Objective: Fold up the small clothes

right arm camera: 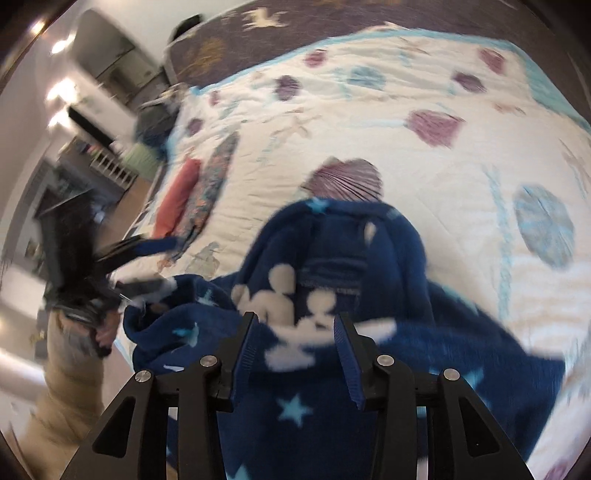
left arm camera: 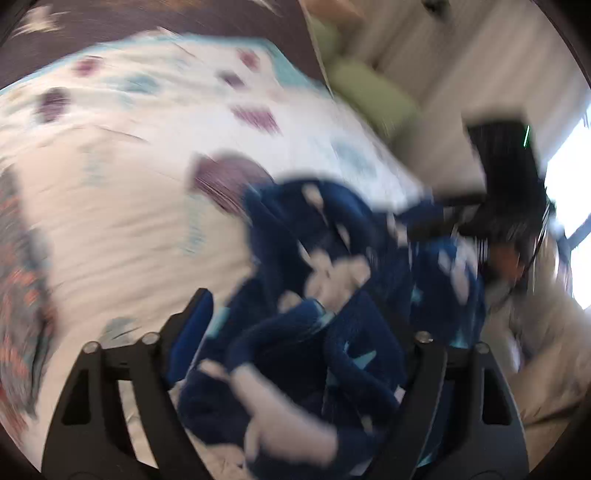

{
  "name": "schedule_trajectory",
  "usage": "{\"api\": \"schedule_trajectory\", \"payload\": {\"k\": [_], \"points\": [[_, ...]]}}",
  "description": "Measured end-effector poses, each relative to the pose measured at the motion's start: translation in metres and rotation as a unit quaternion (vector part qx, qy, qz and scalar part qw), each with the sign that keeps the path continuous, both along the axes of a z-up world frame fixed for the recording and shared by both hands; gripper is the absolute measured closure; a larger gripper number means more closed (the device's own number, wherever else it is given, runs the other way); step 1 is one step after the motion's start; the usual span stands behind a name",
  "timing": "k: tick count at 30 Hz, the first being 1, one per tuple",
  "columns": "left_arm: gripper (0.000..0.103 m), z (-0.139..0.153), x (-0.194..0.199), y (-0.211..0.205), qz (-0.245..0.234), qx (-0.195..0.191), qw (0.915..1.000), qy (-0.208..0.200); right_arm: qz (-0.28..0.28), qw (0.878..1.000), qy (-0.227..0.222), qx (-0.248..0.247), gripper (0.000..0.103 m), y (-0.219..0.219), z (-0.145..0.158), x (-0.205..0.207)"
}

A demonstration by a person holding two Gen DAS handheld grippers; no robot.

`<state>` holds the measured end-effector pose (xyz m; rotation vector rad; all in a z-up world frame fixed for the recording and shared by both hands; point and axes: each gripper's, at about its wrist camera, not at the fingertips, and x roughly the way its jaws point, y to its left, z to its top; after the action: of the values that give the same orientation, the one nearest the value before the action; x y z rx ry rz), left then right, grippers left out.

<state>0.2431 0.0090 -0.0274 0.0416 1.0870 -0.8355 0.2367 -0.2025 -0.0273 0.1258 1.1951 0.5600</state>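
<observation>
A dark blue fleece garment [right arm camera: 332,280] with white figures and light blue stars lies bunched on a white bedspread [right arm camera: 424,155] with shell prints. In the left wrist view the garment [left arm camera: 332,295] fills the space between my left gripper's [left arm camera: 306,317] wide-apart blue-padded fingers; whether they grip it is hidden by folds and blur. My right gripper [right arm camera: 293,325] is open just above the garment, its fingers apart over the white figures. The other gripper [right arm camera: 140,258] shows blurred at the garment's left edge.
A folded red and patterned pile [right arm camera: 192,195] lies on the bed's left side. A dark purple blanket [right arm camera: 295,33] covers the far end. A green cushion [left arm camera: 369,92] and room furniture [right arm camera: 92,155] lie beyond the bed edge. The person's beige sleeve [right arm camera: 62,398] is at lower left.
</observation>
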Motion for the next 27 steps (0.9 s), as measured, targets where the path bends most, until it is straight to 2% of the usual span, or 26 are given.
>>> {"api": "schedule_trajectory", "payload": {"k": [1,2,3,5,7,9,11,14,17,19,22,24,27], "points": [[0.047,-0.007,-0.002,-0.01,-0.03,0.015,0.9994,0.011,0.018,1.0,-0.005,0.002,0.055,0.002,0.0,0.002],[0.072,-0.013,-0.009,-0.017,-0.055,0.023,0.998,0.022,0.042,0.999,-0.011,0.003,0.051,0.005,-0.001,0.003],[0.082,-0.017,-0.014,-0.022,-0.077,0.026,0.9963,0.029,0.065,0.998,-0.017,0.0,0.047,0.009,-0.003,0.003],[0.087,-0.016,-0.034,-0.027,-0.111,0.031,0.9933,0.01,0.099,0.995,-0.022,-0.013,0.043,0.019,-0.007,-0.002],[0.094,-0.008,-0.057,-0.026,-0.145,0.013,0.9893,0.0,0.127,0.992,-0.015,-0.015,0.043,0.026,-0.015,-0.01],[0.095,0.004,-0.078,-0.023,-0.174,-0.014,0.9846,-0.004,0.162,0.987,-0.002,-0.011,0.043,0.033,-0.022,-0.026],[0.096,0.015,-0.102,-0.024,-0.214,-0.029,0.9763,-0.012,0.205,0.979,-0.012,-0.016,0.043,0.039,-0.022,-0.048],[0.096,0.018,-0.121,-0.033,-0.239,-0.007,0.9705,-0.029,0.235,0.971,-0.046,-0.029,0.043,0.043,-0.01,-0.072],[0.096,0.011,-0.115,-0.039,-0.229,0.012,0.9731,-0.025,0.221,0.973,-0.071,-0.012,0.043,0.038,0.006,-0.067],[0.096,0.014,-0.108,-0.041,-0.207,0.005,0.978,-0.024,0.192,0.979,-0.073,-0.011,0.043,0.035,0.011,-0.048],[0.096,0.021,-0.102,-0.034,-0.182,-0.006,0.9827,-0.035,0.164,0.985,-0.046,0.008,0.046,0.035,0.006,-0.01],[0.096,0.021,-0.102,-0.03,-0.167,0.002,0.9852,-0.04,0.183,0.983,-0.014,-0.001,0.064,0.044,-0.01,0.013],[0.096,0.019,-0.104,-0.021,-0.151,0.012,0.9876,-0.04,0.188,0.98,0.06,0.002,0.065,0.053,-0.045,0.04]]}}
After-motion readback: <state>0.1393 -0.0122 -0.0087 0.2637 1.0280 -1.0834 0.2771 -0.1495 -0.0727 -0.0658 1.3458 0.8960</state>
